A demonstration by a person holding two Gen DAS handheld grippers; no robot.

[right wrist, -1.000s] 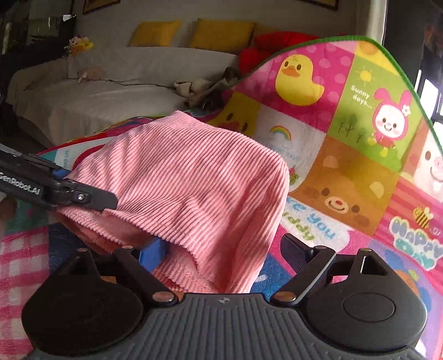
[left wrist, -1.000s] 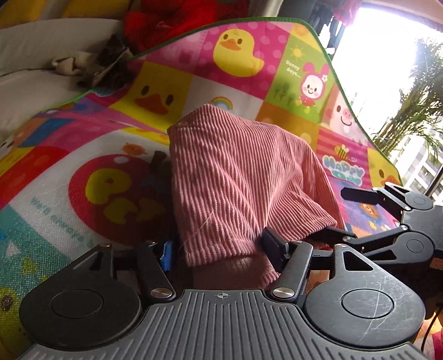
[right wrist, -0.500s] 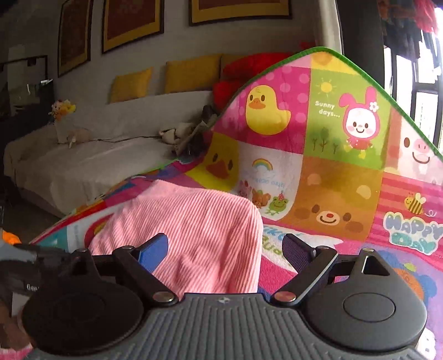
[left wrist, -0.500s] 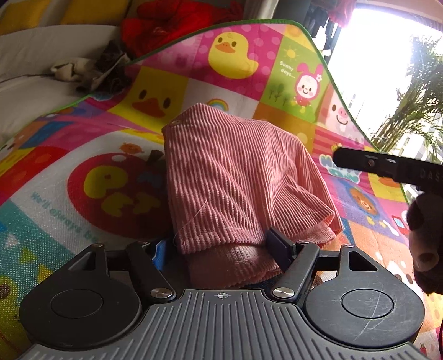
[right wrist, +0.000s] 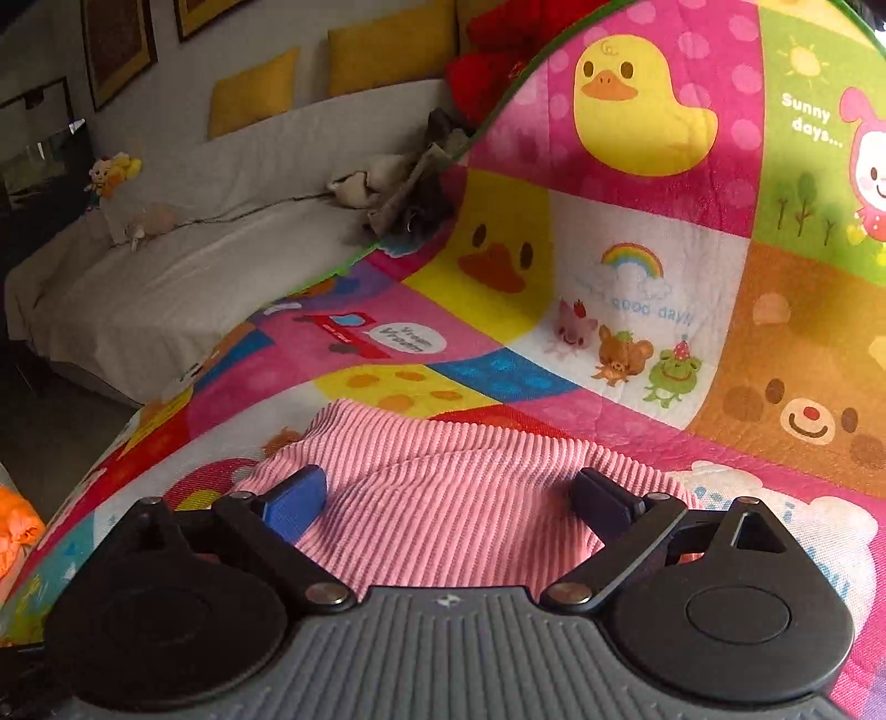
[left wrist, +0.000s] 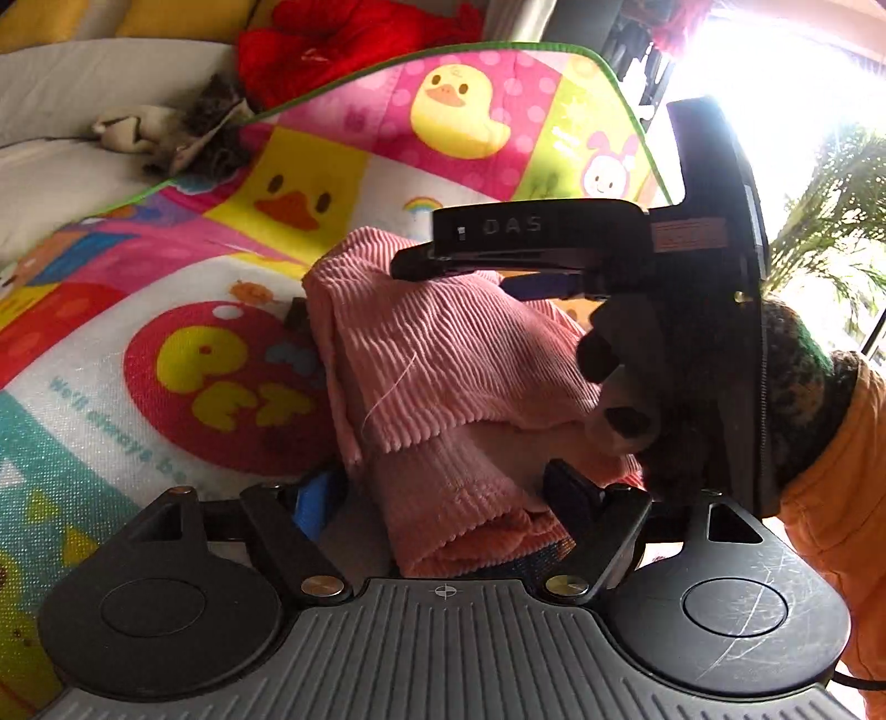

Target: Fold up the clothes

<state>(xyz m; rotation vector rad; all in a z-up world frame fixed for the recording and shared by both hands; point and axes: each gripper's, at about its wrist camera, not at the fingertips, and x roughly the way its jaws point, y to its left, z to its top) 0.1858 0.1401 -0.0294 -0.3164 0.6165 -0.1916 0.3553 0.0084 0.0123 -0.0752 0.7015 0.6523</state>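
A pink ribbed garment lies folded into a thick bundle on the cartoon play mat. My left gripper is low at its near end, its jaws opening. The folded end lies between the blue pad and the black pad, with a gap on the blue side. My right gripper, in a gloved hand with an orange sleeve, hovers over the bundle's far right. In the right wrist view that gripper is wide and still opening above the garment, gripping nothing.
The mat's far part curls up against a grey-covered sofa with yellow cushions and a red plush. A small heap of cloth lies at the mat's back edge. A bright window and a plant are at the right.
The left jaws have widened and no longer pinch the garment's end. The right gripper let go of the side, swung across, and now hangs over the bundle.
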